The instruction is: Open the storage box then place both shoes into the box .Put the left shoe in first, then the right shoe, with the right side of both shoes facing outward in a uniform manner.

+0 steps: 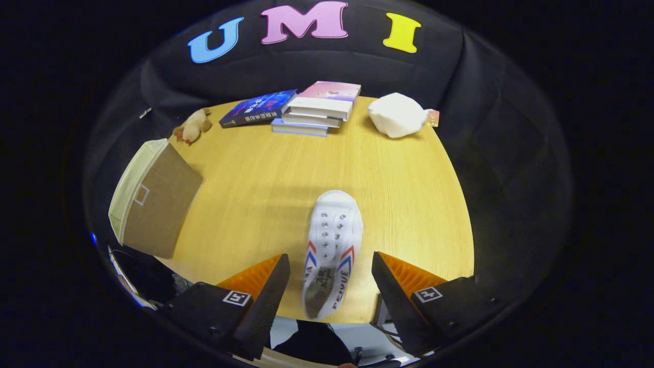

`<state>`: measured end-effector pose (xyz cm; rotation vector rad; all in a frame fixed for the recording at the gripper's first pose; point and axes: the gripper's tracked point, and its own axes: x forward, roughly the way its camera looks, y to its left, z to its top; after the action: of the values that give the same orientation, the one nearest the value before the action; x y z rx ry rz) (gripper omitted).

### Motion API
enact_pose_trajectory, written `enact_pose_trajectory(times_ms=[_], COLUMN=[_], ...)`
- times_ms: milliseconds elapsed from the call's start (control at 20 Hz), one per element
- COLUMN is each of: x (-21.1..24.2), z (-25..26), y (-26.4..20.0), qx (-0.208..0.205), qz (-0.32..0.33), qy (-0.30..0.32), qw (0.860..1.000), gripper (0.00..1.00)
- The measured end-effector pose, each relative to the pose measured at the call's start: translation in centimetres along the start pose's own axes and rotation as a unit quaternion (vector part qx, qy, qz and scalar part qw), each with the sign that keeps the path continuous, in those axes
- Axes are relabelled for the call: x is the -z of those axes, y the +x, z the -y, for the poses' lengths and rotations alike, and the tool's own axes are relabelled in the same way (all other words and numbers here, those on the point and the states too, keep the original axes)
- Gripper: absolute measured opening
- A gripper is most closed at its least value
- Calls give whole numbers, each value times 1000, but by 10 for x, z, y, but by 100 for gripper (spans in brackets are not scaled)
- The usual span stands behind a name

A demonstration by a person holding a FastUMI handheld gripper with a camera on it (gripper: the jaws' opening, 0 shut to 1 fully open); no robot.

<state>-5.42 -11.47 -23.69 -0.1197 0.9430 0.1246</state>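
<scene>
The tongs [330, 286] stand wide apart above the near edge of the counter [409, 204], with a white shoe [332, 245] lying between the two fingers. Neither finger touches it. The shoe points away from the tongs, toe toward the far side, heel end nearest the camera, opening and insole visible.

The storage box [153, 199] sits at the left edge of the counter, well apart from the shoe. Its beige body and a brown panel are seen at an angle; whether the lid is open cannot be told from here. Only one shoe is seen on the counter, and whether it is the left or the right one cannot be told.

Step in hand, as judged: approach to grasp this shoe. The next move calls for lowering the tongs so the fingers flank the shoe's sides near mid-length, then closing on it.

Beyond the shoe: a stack of books [317, 110], a plush toy [193, 127] and a white bundle [397, 115] along the far edge.
</scene>
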Motion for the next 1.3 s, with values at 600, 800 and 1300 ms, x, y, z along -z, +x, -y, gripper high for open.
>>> enact_pose_trajectory(times_ms=[600,800,1300], x=[42,44,39], z=[22,7,6], y=[71,72,66], qx=[-10,-49,-45], qz=[-78,-82,-97], qy=[21,53,148], qw=[997,994,983], gripper=[92,48,6])
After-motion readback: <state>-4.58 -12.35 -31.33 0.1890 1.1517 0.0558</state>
